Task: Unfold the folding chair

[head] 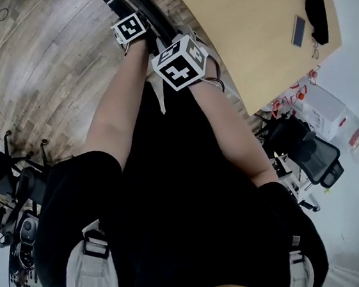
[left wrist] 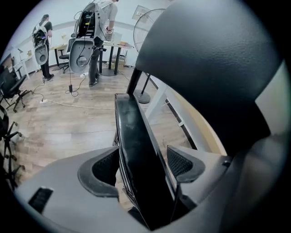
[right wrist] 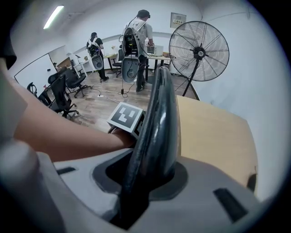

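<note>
Chair-unfolding setup: the folding chair [head: 156, 21] is standing on the wood floor [left wrist: 59, 132] just beside the tan table [right wrist: 213, 136], ahead of the person, w/ both arms reaching fwd to it.

The right gripper [right wrist: 148, 175] is clamping shut on the curved top edge of the backrest [right wrist: 161, 113], pads tight on both sides. Prob. it is acting as the anchor, holding the frame upright and stopping it tipping toward the table while the other part gets worked.

The left gripper [left wrist: 143, 166] is sitting lower w/ jaws spread wide. The thin black seat panel [left wrist: 136, 150] is running edge-on between the pads, but neither pad is pressing it and gaps are showing on both sides, so it is gripping nothing. It is straddling the seat edge, likely lining up to bite it.

Seat is lying close against the backrest, i.e. the chair is looking folded flat. Judging by that, the swing-down is not yet done. Next, the left needs a firm close on the panel edge before any pull away from the back.
</note>
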The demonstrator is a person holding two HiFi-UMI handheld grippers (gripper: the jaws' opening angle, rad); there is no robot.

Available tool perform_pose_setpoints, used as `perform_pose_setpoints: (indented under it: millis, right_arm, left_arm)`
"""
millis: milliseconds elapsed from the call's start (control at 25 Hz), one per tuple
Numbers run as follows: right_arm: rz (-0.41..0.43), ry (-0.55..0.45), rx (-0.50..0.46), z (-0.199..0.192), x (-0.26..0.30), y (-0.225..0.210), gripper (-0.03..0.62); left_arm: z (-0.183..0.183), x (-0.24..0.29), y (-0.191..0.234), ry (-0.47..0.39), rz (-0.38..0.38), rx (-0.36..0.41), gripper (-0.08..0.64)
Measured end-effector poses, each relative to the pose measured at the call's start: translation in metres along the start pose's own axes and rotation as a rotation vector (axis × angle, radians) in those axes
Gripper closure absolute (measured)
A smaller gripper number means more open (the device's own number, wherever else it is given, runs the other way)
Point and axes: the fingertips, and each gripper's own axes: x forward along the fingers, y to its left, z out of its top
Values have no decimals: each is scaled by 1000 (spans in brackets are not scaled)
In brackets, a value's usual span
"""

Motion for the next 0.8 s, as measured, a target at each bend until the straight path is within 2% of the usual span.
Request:
perform_pose_setpoints:
  millis: [240, 360, 560, 640, 680, 800]
  right_arm:
    - [4, -2, -1, 1, 1, -1, 502]
    - [6, -5, -1, -1, 1, -4, 502]
    - [17, -11, 6, -3, 2, -10, 502]
    - [22, -15, 7, -4, 2, -11, 502]
    - [24, -17, 6, -4, 2, -11, 502]
    - [32, -23, 4, -5, 2, -13, 502]
  left_arm:
    - [-12, 21, -4, 27, 6, -35, 247]
    - [-12, 23, -3, 15, 29, -34, 255]
    - [-12, 22, -2, 8, 15, -25, 373]
    - [-14, 22, 0, 8, 4, -27, 387]
    - [-18, 21, -1, 25, -7, -37, 388]
    - [-45, 19, -15, 148, -88, -124, 397]
